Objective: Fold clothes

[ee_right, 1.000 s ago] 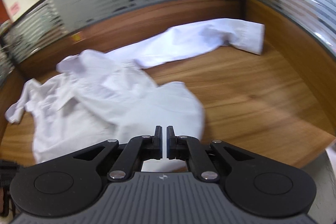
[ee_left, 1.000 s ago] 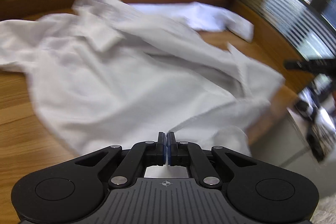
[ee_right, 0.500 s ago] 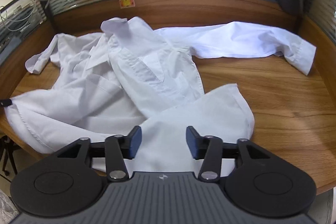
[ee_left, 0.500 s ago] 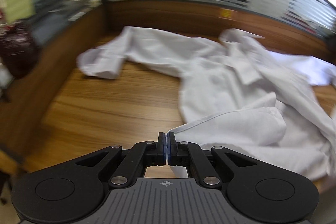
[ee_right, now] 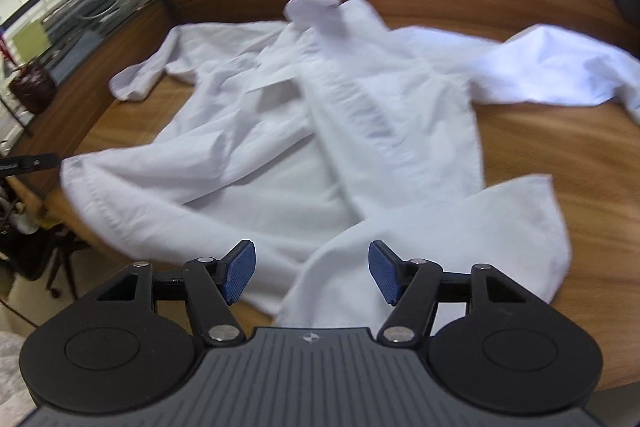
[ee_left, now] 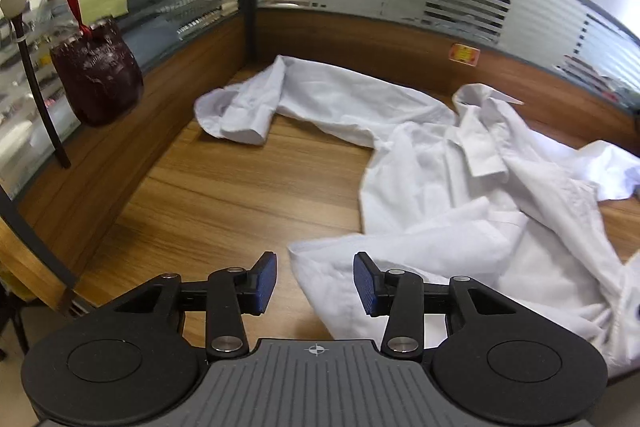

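A white long-sleeved shirt [ee_left: 460, 187] [ee_right: 320, 115] lies rumpled on the wooden desk [ee_left: 248, 195], collar toward the back, one sleeve stretched to each side. My left gripper [ee_left: 315, 283] hovers over the shirt's lower left hem corner; its jaws are opening, and the blue pads [ee_left: 266, 281] stand apart from the cloth lying below them. My right gripper [ee_right: 312, 277] hangs over the lower right hem near the desk's front edge. Its jaws are opening too, with cloth underneath and none pressed between the pads [ee_right: 240, 273].
Wooden partition walls [ee_left: 360, 43] topped with striped frosted glass enclose the desk on the back and sides. A dark red pouch [ee_left: 96, 79] hangs on the left partition beside a thin stick. Cables dangle above the corner. The left gripper's tip [ee_right: 32, 163] shows at the right view's left edge.
Both grippers have let go of the shirt's hem: the left was shut on it until half a second ago, the right opened earlier and is wider now. The hem has dropped onto the desk.
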Demonstrator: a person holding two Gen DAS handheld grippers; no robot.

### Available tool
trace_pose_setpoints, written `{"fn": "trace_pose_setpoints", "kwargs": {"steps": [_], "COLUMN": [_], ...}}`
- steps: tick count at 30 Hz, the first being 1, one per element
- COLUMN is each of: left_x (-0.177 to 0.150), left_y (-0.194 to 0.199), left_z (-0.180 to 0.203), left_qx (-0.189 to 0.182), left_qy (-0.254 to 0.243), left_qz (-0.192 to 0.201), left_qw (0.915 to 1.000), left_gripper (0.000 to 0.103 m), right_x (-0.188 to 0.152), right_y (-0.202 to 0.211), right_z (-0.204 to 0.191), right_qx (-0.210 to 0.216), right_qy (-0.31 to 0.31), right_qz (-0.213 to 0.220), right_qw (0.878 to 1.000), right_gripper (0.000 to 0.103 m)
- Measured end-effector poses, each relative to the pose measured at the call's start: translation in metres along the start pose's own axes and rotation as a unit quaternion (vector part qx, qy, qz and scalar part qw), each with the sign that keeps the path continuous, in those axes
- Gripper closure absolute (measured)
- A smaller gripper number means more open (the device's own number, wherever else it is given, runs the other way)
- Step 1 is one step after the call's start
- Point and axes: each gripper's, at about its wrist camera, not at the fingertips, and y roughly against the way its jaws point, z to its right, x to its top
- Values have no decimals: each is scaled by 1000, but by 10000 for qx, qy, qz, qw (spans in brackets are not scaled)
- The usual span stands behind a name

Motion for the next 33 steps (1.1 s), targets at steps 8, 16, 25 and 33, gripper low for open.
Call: {"fn": "trace_pose_setpoints", "kwargs": {"steps": [8, 16, 25, 33], "left_x": [-14, -16, -13, -10], "left_y": [-10, -28, -46, -47], "left_z": [28, 53, 62, 64], "left_qx": [-778, -966, -1023, -754], "left_qy": [-20, -233, -64, -108], "left_qz": [-423, -745, -999, -1063], "left_qw": [9961, 9923, 9897, 9914], "left_gripper": [54, 51, 52, 101], "right_x": [-24, -38, -32, -19], "right_y": [-18, -29, 93, 139], "right_z": [-13, -8, 14, 35], "right_qx": [-50, -798, -1553, -1996], "right_qy": [-98, -28, -349, -382], "right_qz": [-339, -391, 512, 490], "right_qw": [9994, 9960, 9859, 9779], "right_gripper": [39, 102, 102, 102]}}
